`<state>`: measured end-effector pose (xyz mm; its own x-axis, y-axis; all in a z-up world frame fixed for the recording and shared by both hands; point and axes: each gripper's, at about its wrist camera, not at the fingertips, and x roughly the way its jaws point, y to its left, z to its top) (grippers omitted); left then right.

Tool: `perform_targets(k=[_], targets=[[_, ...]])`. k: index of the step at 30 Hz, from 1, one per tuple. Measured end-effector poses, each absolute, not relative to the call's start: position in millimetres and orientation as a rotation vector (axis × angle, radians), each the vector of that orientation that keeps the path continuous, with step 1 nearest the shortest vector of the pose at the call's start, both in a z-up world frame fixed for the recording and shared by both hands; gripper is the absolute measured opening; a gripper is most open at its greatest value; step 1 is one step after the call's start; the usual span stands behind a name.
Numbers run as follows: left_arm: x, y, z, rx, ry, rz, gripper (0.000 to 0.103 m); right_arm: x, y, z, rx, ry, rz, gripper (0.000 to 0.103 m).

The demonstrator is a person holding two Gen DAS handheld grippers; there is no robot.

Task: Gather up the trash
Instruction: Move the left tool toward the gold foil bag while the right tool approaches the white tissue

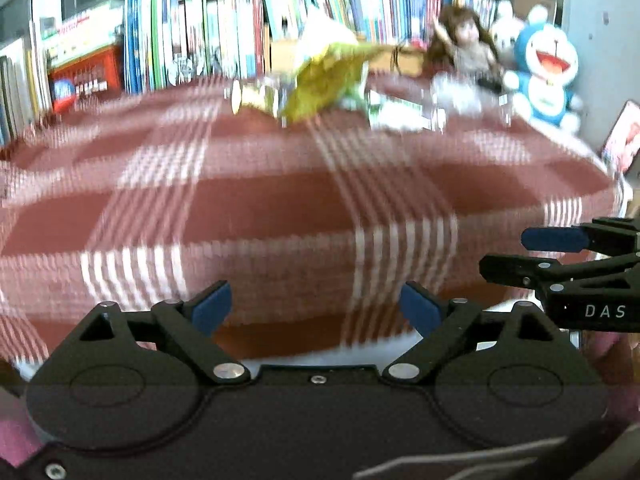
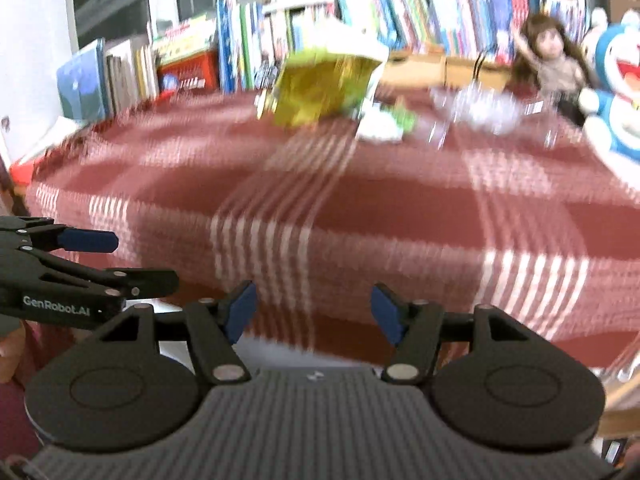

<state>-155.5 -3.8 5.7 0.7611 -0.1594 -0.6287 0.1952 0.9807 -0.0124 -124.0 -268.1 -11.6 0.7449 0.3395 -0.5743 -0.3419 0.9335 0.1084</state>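
Left wrist view: left gripper [image 1: 316, 308] nearest, black body low in frame, blue pads spread wide with nothing between them, hanging over the near edge of the tabletop [image 1: 280, 208] under its red-and-white plaid cloth. Right gripper [image 1: 520, 254] seen side-on at the right edge, jaws parted, empty. Near the far edge, at its middle, a crumpled yellow wrapper [image 1: 320, 84]; just right of it a white-and-green package [image 1: 396, 114]; further right a clear plastic wrapper [image 1: 456, 92], blurred. Doll [image 1: 460, 44] and blue plush toy [image 1: 548, 68] at the far right corner; row of books [image 1: 208, 36] behind the far edge.

Right wrist view: right gripper [image 2: 314, 312] low at centre, blue pads well apart, holding nothing, above the tabletop's near edge. Left gripper [image 2: 148, 260] entering from the left, open, empty. Yellow wrapper [image 2: 324, 88] near the far edge, white-and-green package [image 2: 384, 122] just beside it on the right, clear plastic wrapper [image 2: 480, 108] further right. Whole view blurred.
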Motion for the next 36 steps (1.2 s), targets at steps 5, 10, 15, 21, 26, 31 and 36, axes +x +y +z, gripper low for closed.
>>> perform_targets(k=[5,10,15,21,26,31,36], targets=[[-129.6,-2.1,30.3,0.018,0.589,-0.198,0.093,-103.6,-274.8,6.7,-0.012,0.534,0.329,0.077],[-91.8,-0.3,46.1,-0.033,0.540,-0.187,0.093,-81.0,-283.6,16.1,0.004,0.504,0.308,0.078],[-50.4,-9.0,52.2,-0.028,0.482,-0.179,0.094,-56.9,-281.4,18.3,-0.028,0.486,0.299,0.078],[6.0,-29.1,49.5,0.039,0.425,-0.147,0.094,-19.8,-273.2,17.7,-0.075,0.489,0.318,0.078],[45.0,-38.5,41.8,0.021,0.401,-0.152,0.094,7.8,-266.4,14.7,-0.097,0.510,0.336,0.072],[77.2,-47.1,30.7,0.011,0.418,-0.166,0.094,34.6,-259.2,6.8,-0.095,0.538,0.359,0.069],[96.0,-50.3,21.9,-0.005,0.414,-0.179,0.090,58.8,-254.0,-2.7,-0.075,0.556,0.363,0.069]])
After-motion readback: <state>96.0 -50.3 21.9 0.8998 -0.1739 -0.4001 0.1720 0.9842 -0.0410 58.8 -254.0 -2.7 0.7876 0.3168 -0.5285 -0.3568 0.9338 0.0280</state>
